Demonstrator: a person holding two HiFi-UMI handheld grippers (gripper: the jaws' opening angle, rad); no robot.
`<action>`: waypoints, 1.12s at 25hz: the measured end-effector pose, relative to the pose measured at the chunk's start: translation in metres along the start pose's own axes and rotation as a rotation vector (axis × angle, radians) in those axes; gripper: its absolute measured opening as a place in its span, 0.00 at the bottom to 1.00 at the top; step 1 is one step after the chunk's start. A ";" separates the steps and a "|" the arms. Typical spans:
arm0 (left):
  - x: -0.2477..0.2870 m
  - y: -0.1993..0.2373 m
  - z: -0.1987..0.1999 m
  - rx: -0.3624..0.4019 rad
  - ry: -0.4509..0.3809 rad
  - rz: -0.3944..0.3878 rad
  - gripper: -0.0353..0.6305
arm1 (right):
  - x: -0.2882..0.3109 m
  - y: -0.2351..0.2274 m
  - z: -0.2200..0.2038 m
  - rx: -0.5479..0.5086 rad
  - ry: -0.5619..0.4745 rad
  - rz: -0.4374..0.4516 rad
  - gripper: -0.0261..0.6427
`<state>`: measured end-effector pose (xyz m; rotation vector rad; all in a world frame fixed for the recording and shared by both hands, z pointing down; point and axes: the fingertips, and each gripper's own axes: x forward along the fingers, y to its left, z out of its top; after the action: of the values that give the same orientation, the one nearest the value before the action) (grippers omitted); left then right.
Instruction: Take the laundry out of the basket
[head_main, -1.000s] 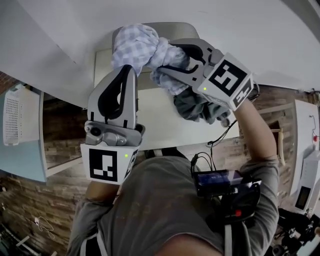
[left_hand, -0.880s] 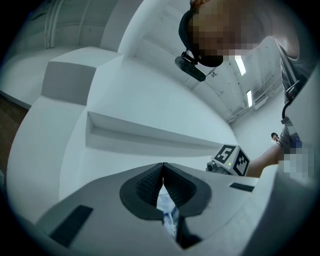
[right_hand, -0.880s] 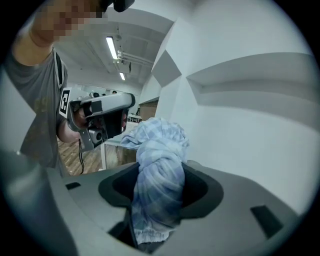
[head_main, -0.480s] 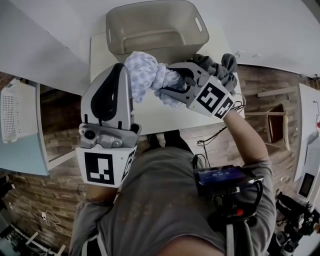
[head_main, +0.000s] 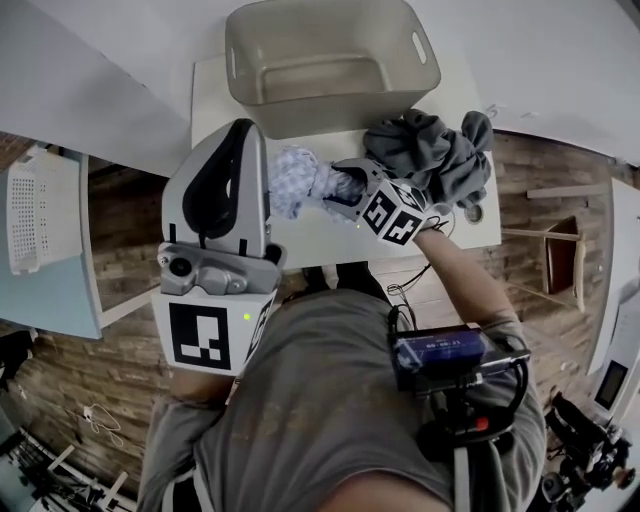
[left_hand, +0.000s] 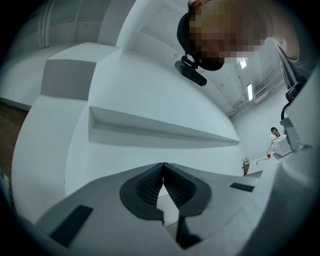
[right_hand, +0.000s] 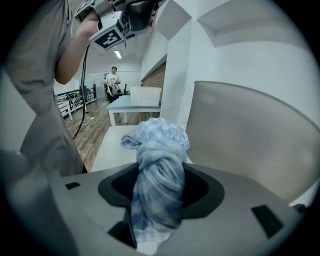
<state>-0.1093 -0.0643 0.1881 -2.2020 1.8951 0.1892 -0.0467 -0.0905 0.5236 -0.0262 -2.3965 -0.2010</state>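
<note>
Clutter at the far left is only a white perforated plastic crate (head_main: 35, 215), well apart from the work.

Next we find the left gripper (head_main: 243, 130), raised close to our body. Its own view shows the left gripper (left_hand: 162, 167) with its jaws pressed together and nothing between them. We judge it is parked there to keep clear while the other arm carries.

Right of it hangs a pale blue-and-white checked cloth (head_main: 295, 180), bunched over the near part of the white table (head_main: 300, 245). The right gripper (head_main: 338, 192) is clamped on it. In that gripper's view the checked cloth (right_hand: 157, 150) runs twisted between the jaws of the right gripper (right_hand: 157, 187), which pinch its middle, probably so the bundle comes away whole.

Beyond, at the table's far side, the beige plastic basket (head_main: 320, 105) shows a bare floor and looks emptied. A crumpled grey garment (head_main: 430, 150) lies heaped on the table just beside its right near corner, likely where the cloth belongs too.

For writing, we see only black-and-white square markers on the gripper cubes, patterns rather than letters. We see no brand anywhere.
</note>
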 end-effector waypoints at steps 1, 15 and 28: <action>0.001 0.002 -0.002 0.000 0.003 0.004 0.07 | 0.005 0.001 -0.005 0.003 0.012 0.010 0.41; 0.015 0.022 -0.021 -0.015 0.040 0.057 0.07 | 0.050 0.002 -0.034 0.021 0.074 0.074 0.45; 0.020 0.021 -0.013 -0.028 0.003 0.059 0.07 | -0.041 -0.025 0.057 0.145 -0.202 -0.044 0.59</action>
<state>-0.1277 -0.0897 0.1939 -2.1669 1.9716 0.2233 -0.0562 -0.1052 0.4504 0.0774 -2.6090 -0.0456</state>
